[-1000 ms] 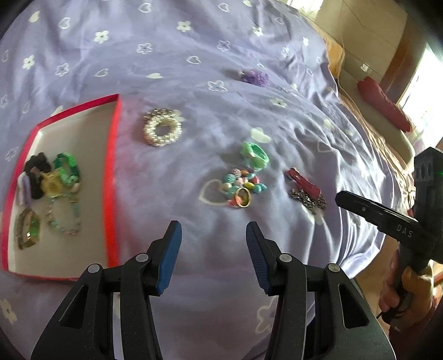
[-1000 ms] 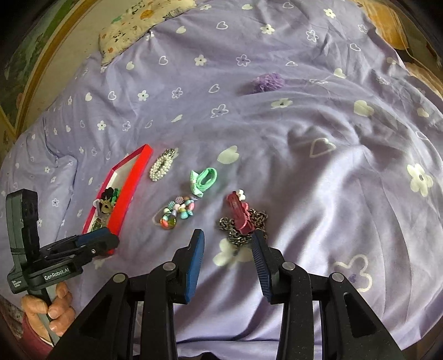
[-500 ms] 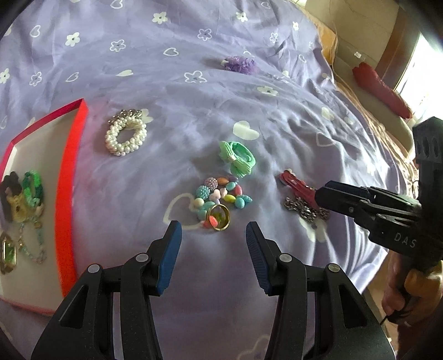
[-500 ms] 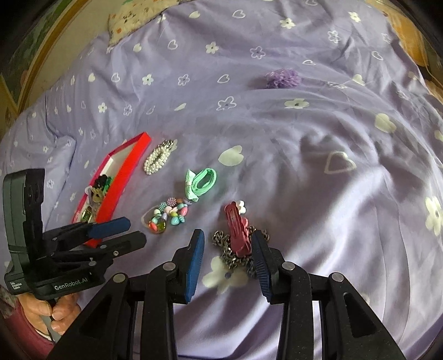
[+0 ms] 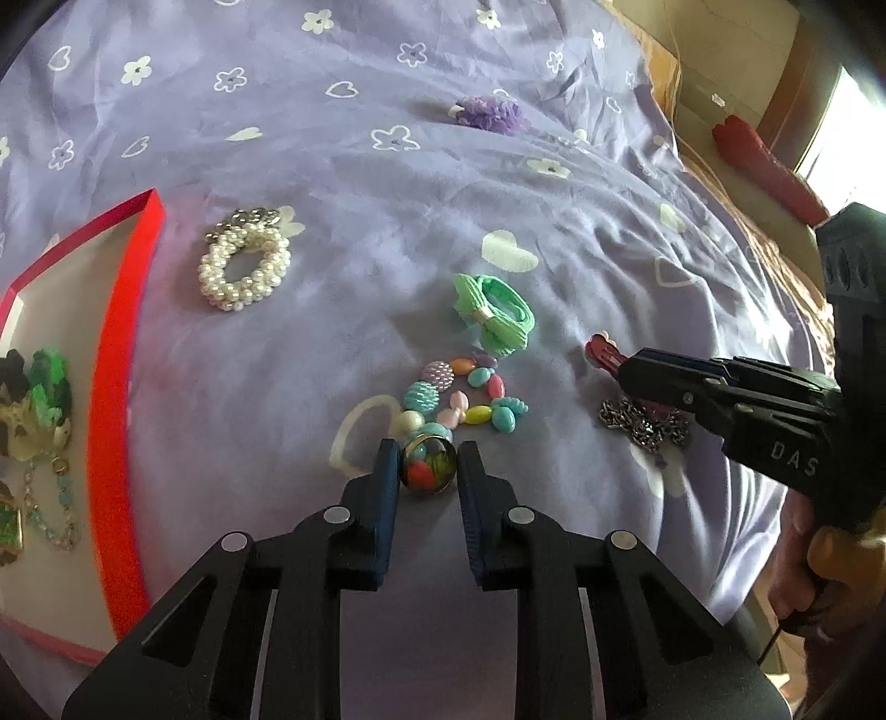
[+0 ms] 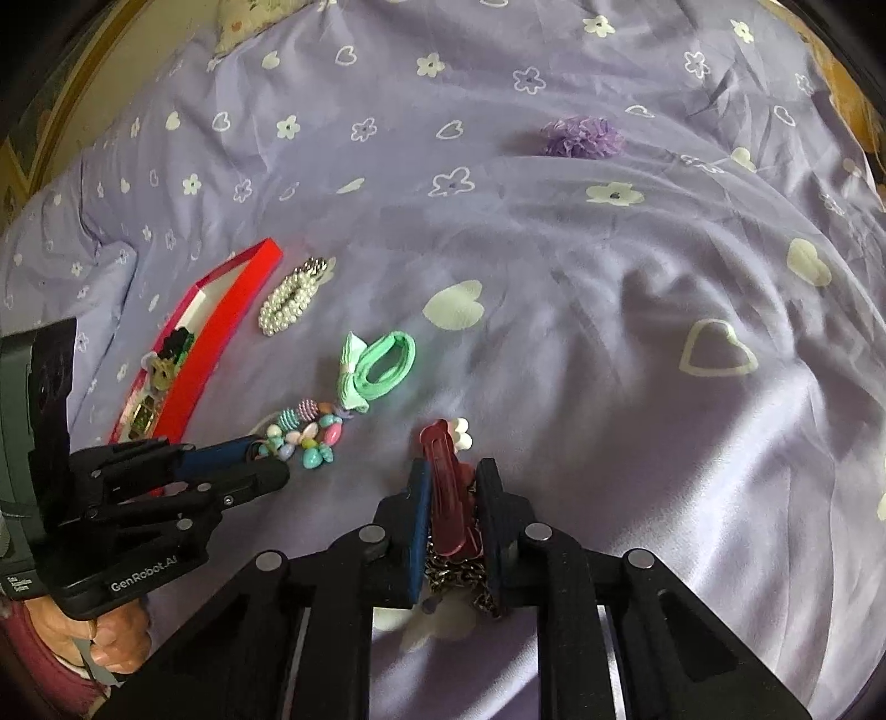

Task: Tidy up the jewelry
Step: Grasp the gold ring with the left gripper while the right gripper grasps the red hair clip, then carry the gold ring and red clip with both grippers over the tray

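Observation:
My left gripper (image 5: 425, 464) is closed around the round gold-rimmed charm (image 5: 429, 464) of a pastel bead bracelet (image 5: 465, 396) lying on the purple bedspread. My right gripper (image 6: 453, 487) is closed around a dark red hair clip (image 6: 446, 476) that lies on a silver chain (image 6: 457, 576). In the left wrist view the right gripper (image 5: 637, 368) sits over the red clip (image 5: 601, 350) and chain (image 5: 642, 426). A red-rimmed tray (image 5: 119, 354) at the left holds several pieces. A pearl bracelet (image 5: 243, 268) and a green hair tie (image 5: 495, 313) lie loose.
A purple scrunchie (image 5: 487, 113) lies far back on the bedspread, also in the right wrist view (image 6: 581, 137). The bed's edge drops off at the right, beside a red object (image 5: 764, 166) on a ledge. A pillow (image 6: 260, 22) is at the far left corner.
Both grippers moved forward and down onto the bedspread and narrowed: the left closed around the bracelet's charm, the right around the red hair clip.

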`<state>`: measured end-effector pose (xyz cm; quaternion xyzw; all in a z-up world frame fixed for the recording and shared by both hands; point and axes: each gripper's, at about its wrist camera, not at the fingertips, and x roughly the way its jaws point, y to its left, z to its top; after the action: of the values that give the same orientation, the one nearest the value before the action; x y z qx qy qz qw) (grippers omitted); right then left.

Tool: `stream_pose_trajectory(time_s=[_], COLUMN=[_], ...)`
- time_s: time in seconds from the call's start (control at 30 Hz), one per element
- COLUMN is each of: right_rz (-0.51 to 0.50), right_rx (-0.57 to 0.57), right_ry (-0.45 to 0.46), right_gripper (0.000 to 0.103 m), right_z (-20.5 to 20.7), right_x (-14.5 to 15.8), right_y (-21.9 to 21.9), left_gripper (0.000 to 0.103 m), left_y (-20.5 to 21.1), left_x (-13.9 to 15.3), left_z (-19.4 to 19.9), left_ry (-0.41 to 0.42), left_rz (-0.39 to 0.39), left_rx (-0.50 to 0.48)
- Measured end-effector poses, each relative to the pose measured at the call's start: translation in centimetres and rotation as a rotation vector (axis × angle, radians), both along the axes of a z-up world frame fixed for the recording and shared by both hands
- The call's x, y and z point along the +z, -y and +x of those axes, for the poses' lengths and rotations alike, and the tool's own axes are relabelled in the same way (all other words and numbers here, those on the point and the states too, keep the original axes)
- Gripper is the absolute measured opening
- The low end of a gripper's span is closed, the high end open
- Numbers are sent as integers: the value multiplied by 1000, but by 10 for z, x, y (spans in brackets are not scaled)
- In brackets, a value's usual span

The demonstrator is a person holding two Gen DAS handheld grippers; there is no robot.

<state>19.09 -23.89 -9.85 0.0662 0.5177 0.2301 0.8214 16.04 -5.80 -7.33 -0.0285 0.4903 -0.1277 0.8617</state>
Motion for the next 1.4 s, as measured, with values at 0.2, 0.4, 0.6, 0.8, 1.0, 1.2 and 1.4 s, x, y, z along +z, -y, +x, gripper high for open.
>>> stream_pose_trajectory(time_s=[0.2,0.4,0.6,0.8,1.0,1.2,1.4], right_rz=[74,125,151,160,176,193,208], right_rx=[-30,-34,5,68,124,162,213], right_ry=[19,25,14,7,0,-6,-9], right_gripper=[16,16,16,16,16,16,16], right_z=[-9,-19,-32,-42,-46,-48,-51], right_x=[14,27,31,34,37,38,42], right_y=[5,-4,-27,-62,-95,-126,-157], left_gripper=[19,19,19,19,19,19,19], left_y=[-19,-43,-64,-95,-129,-161,-191], left_x=[17,27,34,39,43,43,39], left_z=[-19,-37,-54,-69,-81,-90,-100], left_ry=[35,48,66,82,96,105,100], left_rz=[-36,-74,-86,-96,-106,-112,-106], left_rx=[11,55,95,150,220,283,345])
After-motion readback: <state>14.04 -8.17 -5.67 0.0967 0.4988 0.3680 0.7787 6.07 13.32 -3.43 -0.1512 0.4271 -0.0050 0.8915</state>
